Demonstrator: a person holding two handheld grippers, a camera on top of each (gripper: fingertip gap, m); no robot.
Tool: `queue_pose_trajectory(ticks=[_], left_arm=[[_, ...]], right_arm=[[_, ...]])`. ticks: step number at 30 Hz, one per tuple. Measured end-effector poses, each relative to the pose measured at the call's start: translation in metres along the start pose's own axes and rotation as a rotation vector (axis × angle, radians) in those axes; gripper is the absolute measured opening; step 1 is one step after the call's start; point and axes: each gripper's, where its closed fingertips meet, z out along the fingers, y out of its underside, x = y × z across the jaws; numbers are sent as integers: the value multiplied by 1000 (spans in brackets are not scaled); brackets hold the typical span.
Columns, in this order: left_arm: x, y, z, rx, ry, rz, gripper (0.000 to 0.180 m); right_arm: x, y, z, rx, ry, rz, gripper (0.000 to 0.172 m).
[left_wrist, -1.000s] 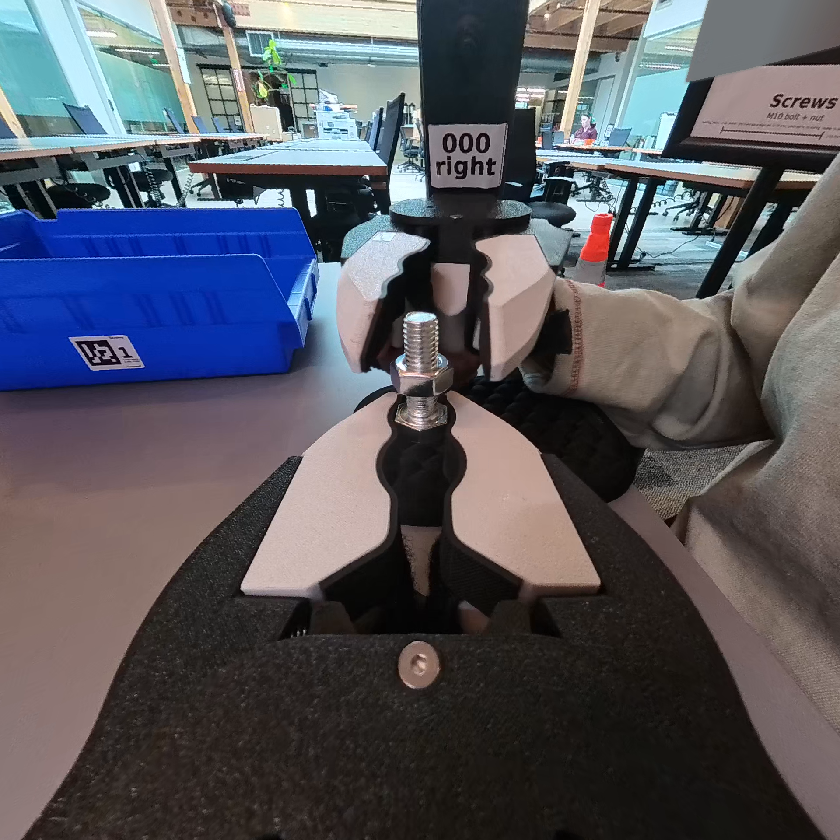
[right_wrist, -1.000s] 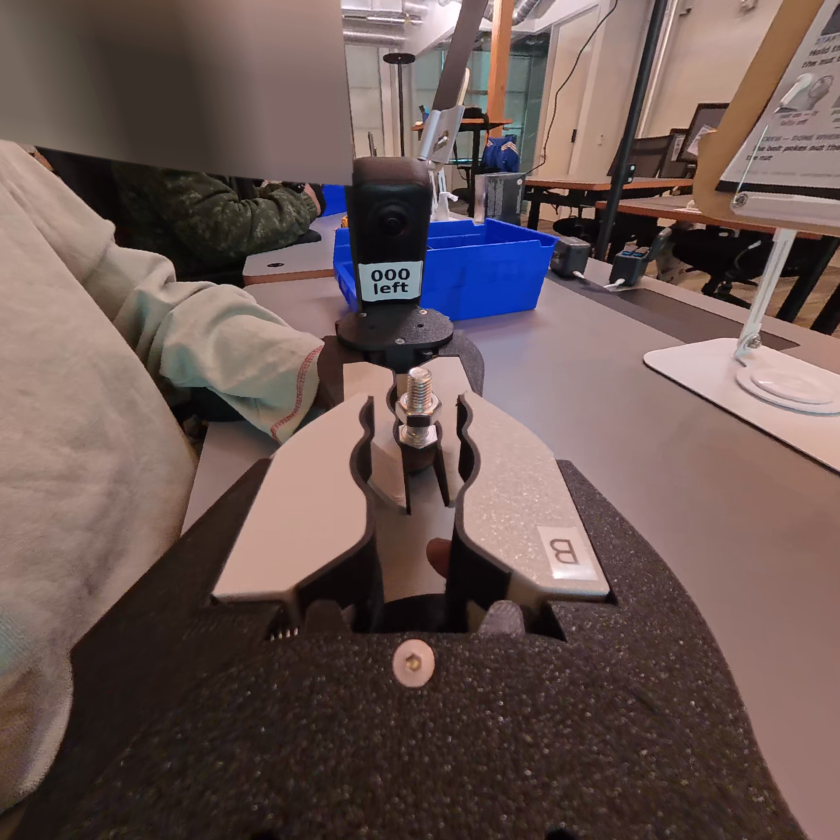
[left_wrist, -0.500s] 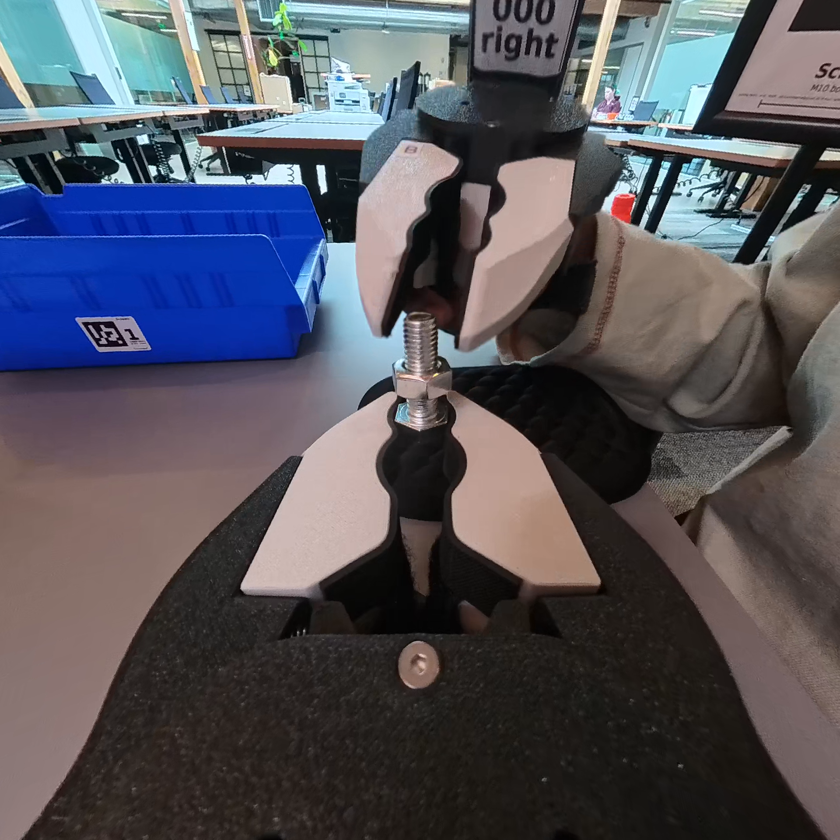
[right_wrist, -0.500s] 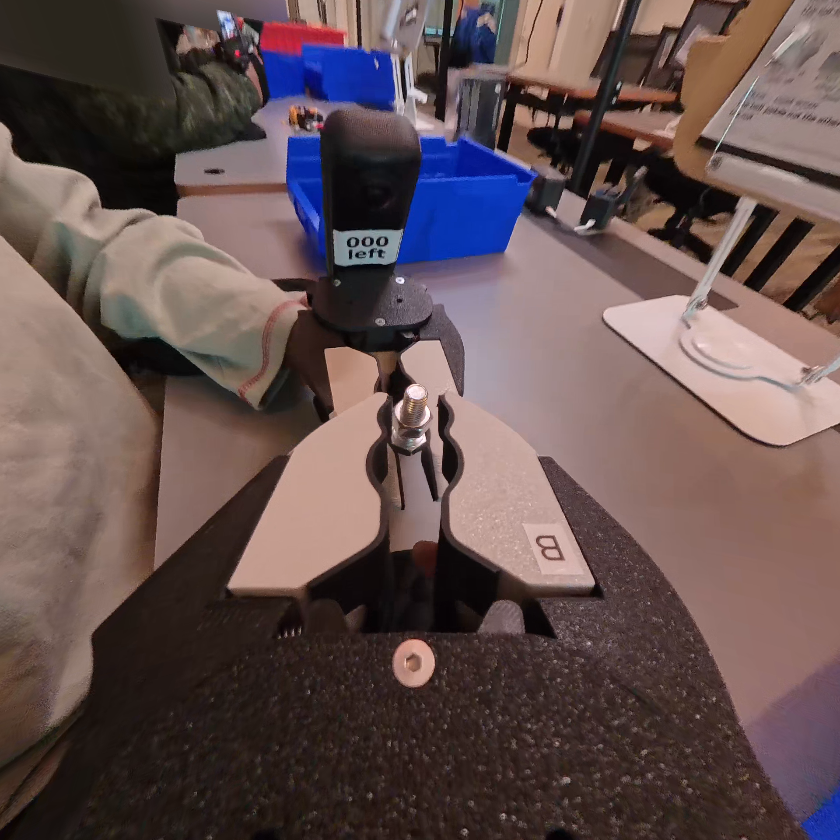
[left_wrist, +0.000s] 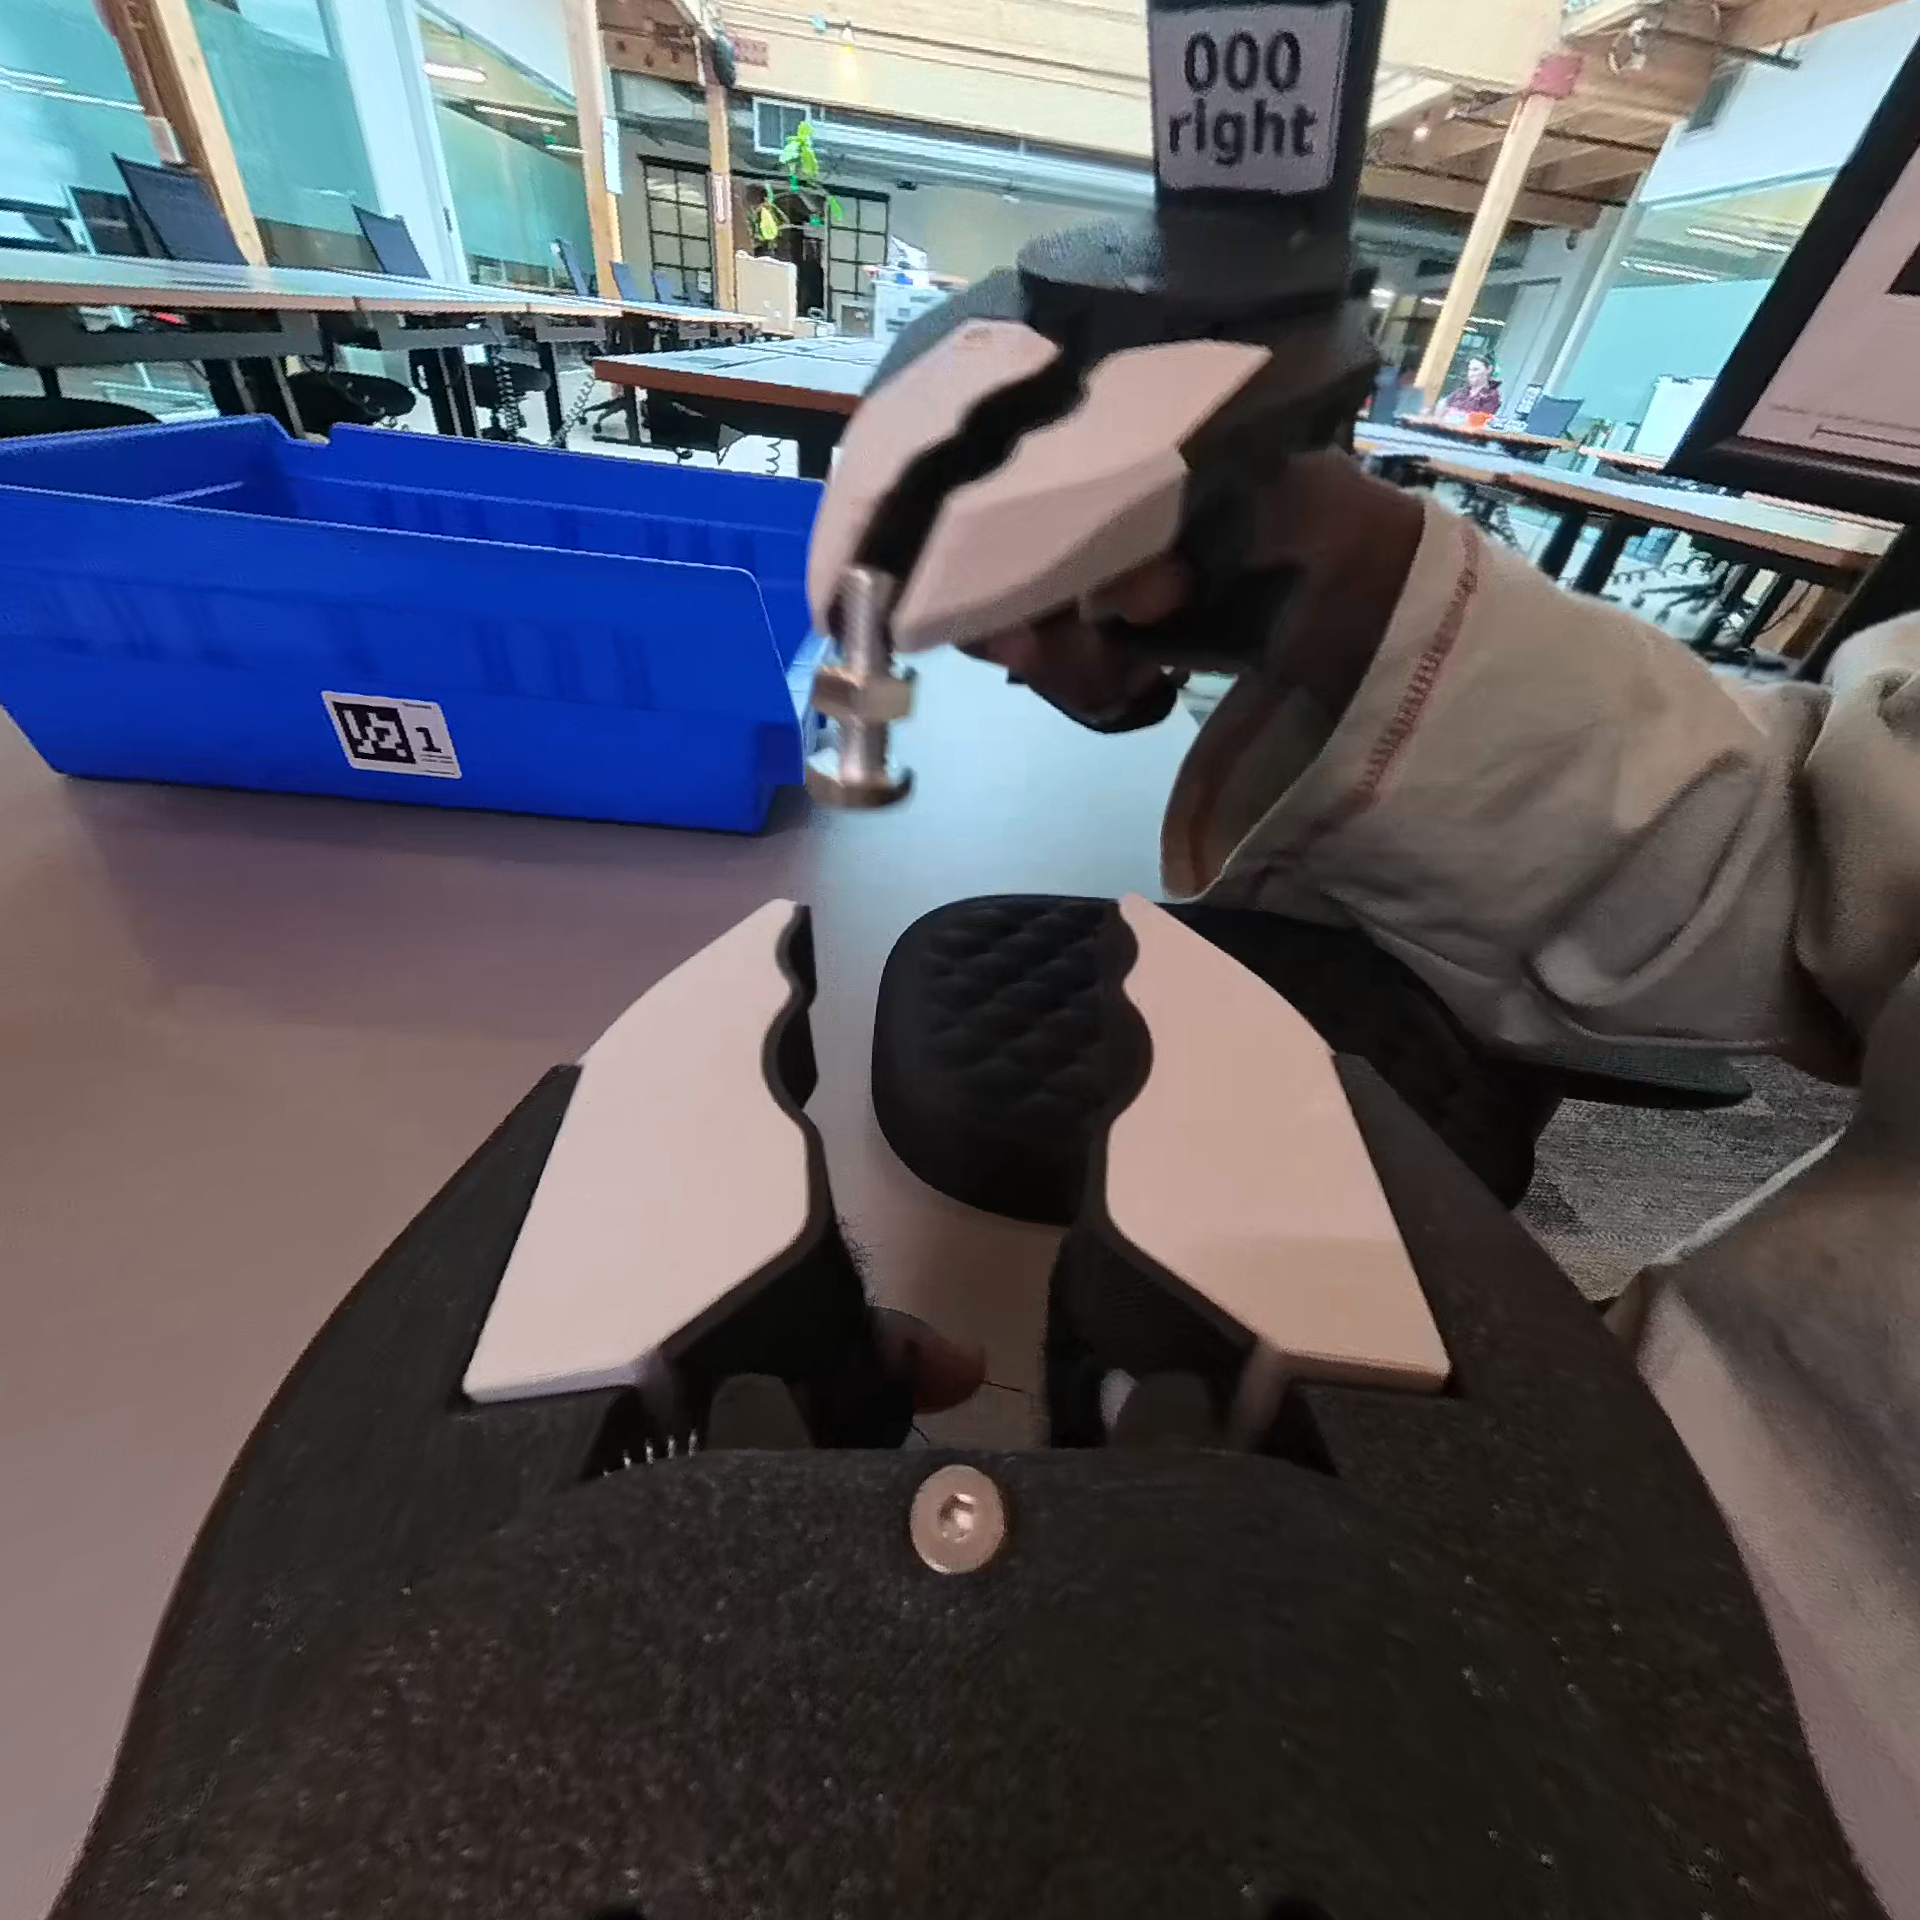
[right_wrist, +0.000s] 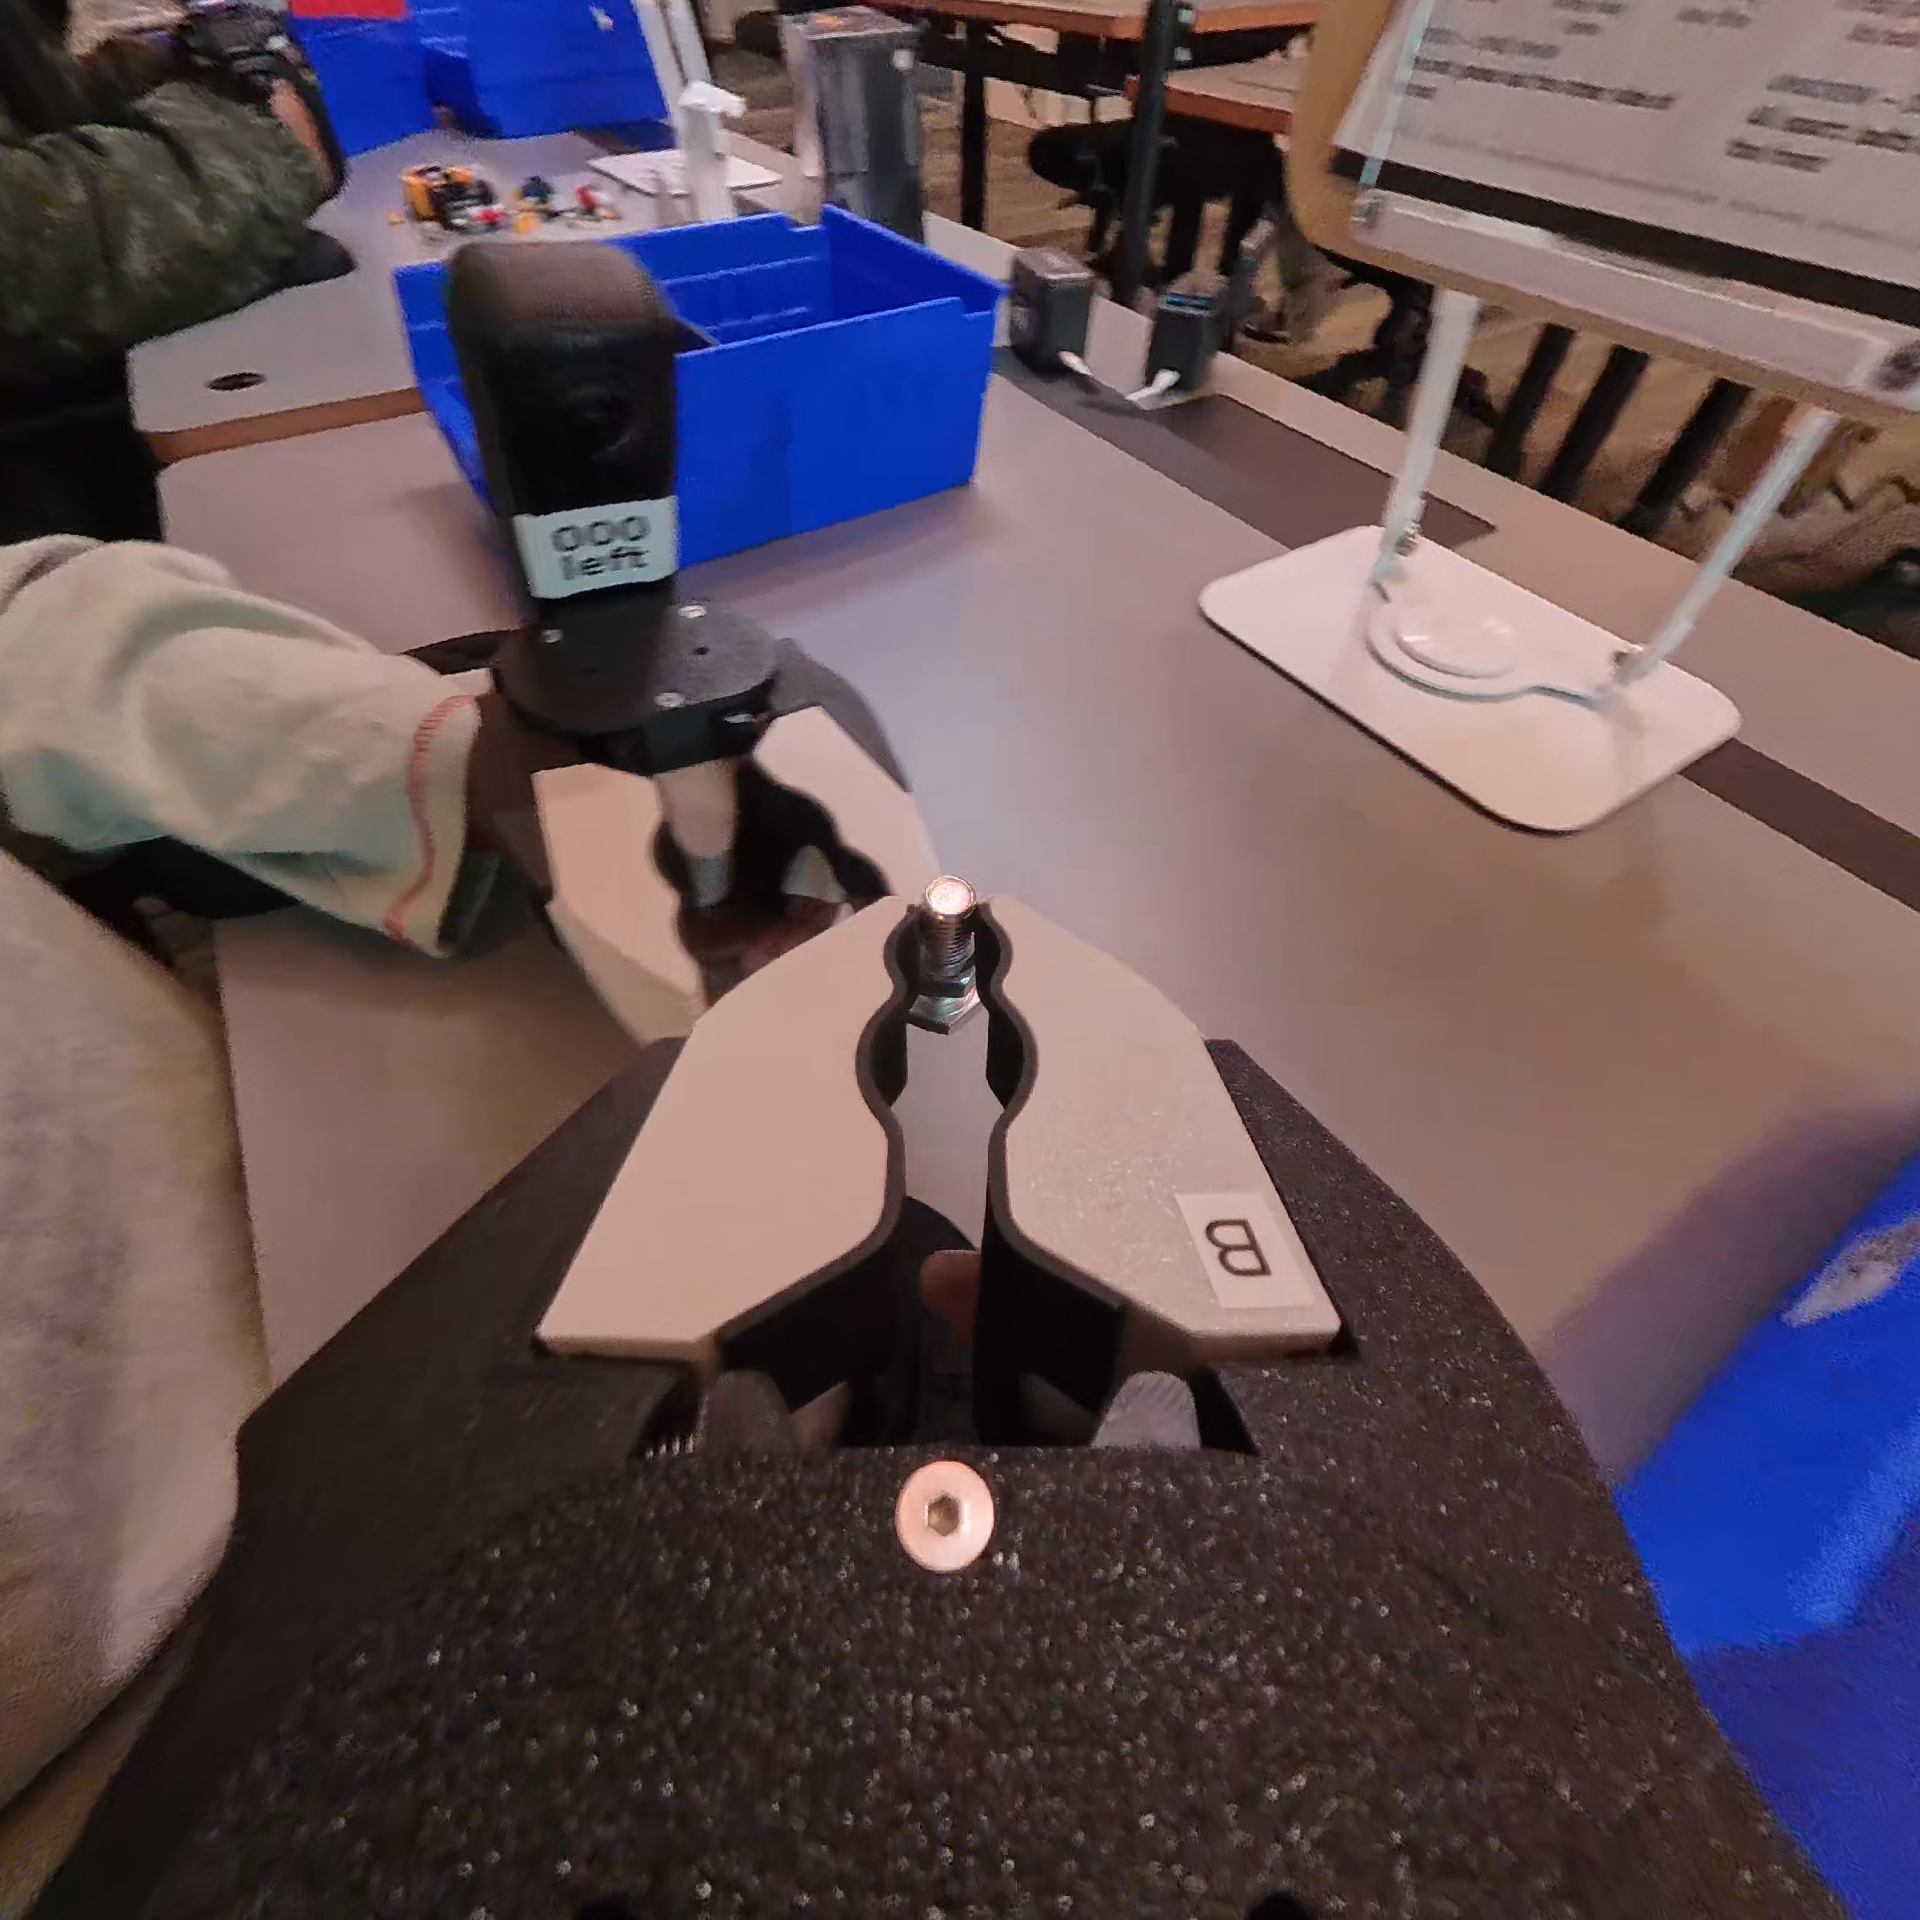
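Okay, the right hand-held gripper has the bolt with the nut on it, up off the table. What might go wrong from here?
1. The right hand-held gripper pinches only the threaded tip of the bolt, so the head and nut hang free; the bolt might swivel or slip out.
2. The open left hand-held gripper is not under it, so a dropped bolt would probably hit the grey table and might roll.
3. The blue bin sits close; a swing might clip it.
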Motion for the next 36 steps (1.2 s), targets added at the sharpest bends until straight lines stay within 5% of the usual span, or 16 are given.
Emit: queue_pose_trajectory(ticks=[10, 19, 27, 36], left_arm=[[6, 4, 3, -32, 2, 58, 54], [4, 2, 2, -20, -4, 45, 51], [1, 2, 1, -16, -8, 18, 49], [2, 2, 1, -19, -2, 15, 48]], right_arm=[[178, -25, -44, -84, 422, 158, 9], [309, 39, -41, -170, 656, 283, 9], [336, 87, -17, -207, 682, 307, 9], [338, 103, -6, -231, 675, 268, 9]])
